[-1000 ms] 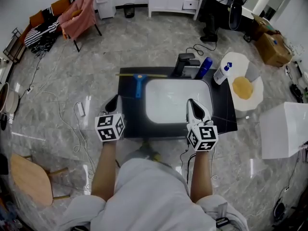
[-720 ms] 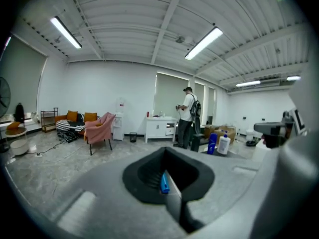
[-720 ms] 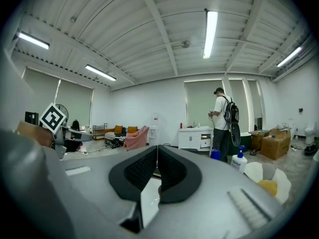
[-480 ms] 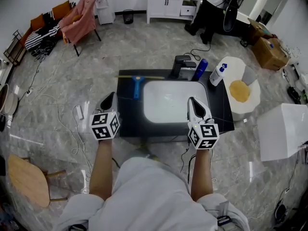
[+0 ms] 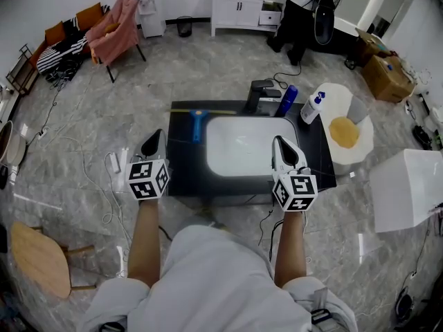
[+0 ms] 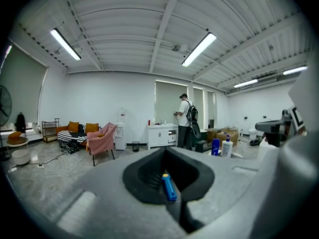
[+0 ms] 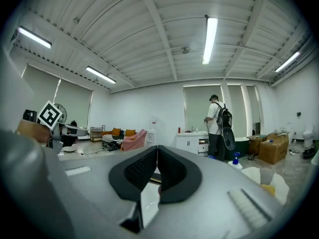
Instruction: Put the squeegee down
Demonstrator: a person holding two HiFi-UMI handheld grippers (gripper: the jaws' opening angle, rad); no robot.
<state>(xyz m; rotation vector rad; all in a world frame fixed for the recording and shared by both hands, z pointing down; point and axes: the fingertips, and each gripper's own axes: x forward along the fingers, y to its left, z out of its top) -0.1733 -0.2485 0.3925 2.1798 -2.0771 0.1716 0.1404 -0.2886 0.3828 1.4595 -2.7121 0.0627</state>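
1. Squeegee (image 5: 199, 124) lies flat on the black worktop (image 5: 320, 159), just left of the white sink (image 5: 242, 147). Blue handle points toward the person; the thin blade strip runs along the far side. Nothing touches it, so the put-down reads as done.
2. Left claw (image 5: 154, 141) hangs off the worktop's near-left corner, well apart from the squeegee. Jaws pressed together, nothing between them. Its own view shows the blue handle only through the notch past the pads, out on the worktop.
3. Right claw (image 5: 279, 144) hovers over the sink's near-right edge. Pads meet at the tips and hold nothing. The pale sliver below them is probably the sink seen through the gap.
4. Both claws sit roughly level, one on each side of the sink. I judge this a rest pose clear of the work, not a reach.
5. Faucet (image 5: 259, 92) and blue bottle (image 5: 288, 99) stand at the far edge, not involved.
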